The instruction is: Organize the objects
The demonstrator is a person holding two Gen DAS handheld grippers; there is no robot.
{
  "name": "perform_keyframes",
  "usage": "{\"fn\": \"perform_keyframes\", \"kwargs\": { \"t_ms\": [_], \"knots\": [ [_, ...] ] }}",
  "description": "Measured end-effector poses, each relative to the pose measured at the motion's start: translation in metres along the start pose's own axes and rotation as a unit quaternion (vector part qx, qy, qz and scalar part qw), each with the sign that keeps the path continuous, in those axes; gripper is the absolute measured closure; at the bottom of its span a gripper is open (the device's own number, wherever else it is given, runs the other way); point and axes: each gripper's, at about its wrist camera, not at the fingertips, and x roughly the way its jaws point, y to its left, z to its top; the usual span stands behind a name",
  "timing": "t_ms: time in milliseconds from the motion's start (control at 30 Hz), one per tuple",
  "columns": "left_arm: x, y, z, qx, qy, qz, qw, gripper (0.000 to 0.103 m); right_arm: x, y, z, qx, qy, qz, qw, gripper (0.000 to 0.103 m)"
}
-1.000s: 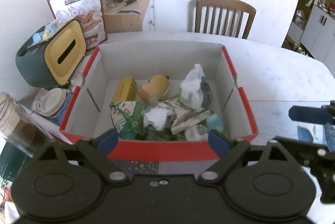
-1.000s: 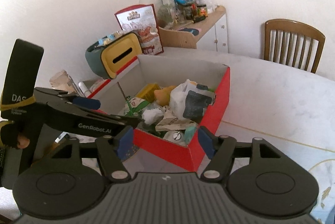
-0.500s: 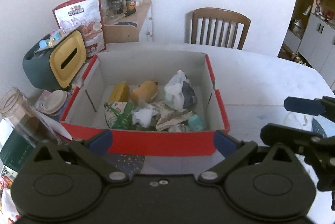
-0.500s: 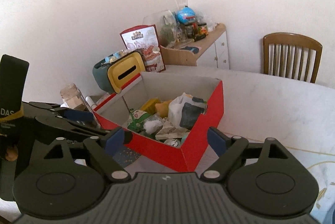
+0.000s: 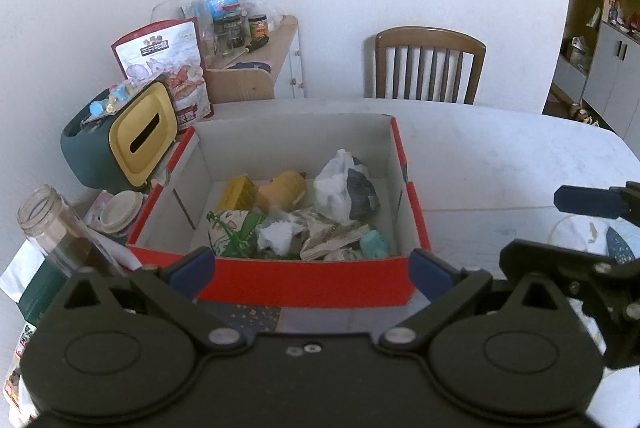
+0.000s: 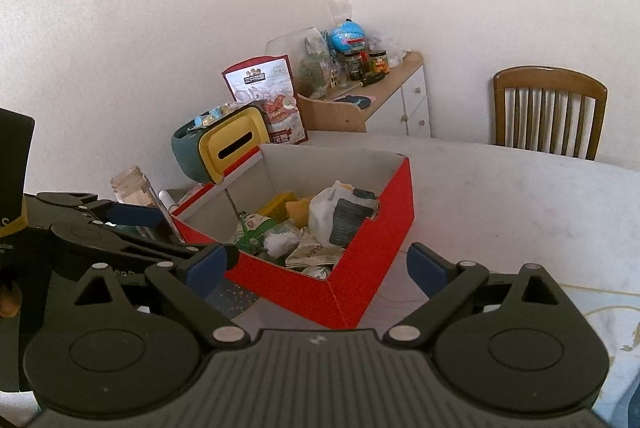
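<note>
Red box of odds and ends sitting at the frame's centre

The box (image 5: 304,282) is holding a crumpled bag (image 5: 344,189), likely light and soft, best pinched at a fold; both the left hand-held gripper (image 5: 310,270) and right hand-held gripper (image 6: 316,264) are hovering open, empty, over the table (image 5: 500,155).

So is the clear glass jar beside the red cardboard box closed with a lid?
No, the clear glass jar stands open-mouthed, left of the red cardboard box.

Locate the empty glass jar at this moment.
In the left wrist view, the glass jar stands at the far left, outside the red box's left wall, below the teal-and-yellow tissue holder.
</note>
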Motion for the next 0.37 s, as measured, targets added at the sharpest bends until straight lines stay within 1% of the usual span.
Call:
{"fn": "perform_keyframes", "kwargs": {
  "t_ms": [233, 367],
  "knots": [
    [0.0, -0.01, -0.004, 0.006, 0.001, 0.006, 1.0, 0.001, -0.002, -0.006, -0.005, 0.0, 0.007, 0.0, 1.0, 0.005],
    [0.0, -0.017, -0.005, 0.01, 0.002, -0.003, 0.9999, 0.001, -0.005, -0.011, -0.011, -0.003, 0.013, -0.003, 1.0, 0.005]
  ]
}}
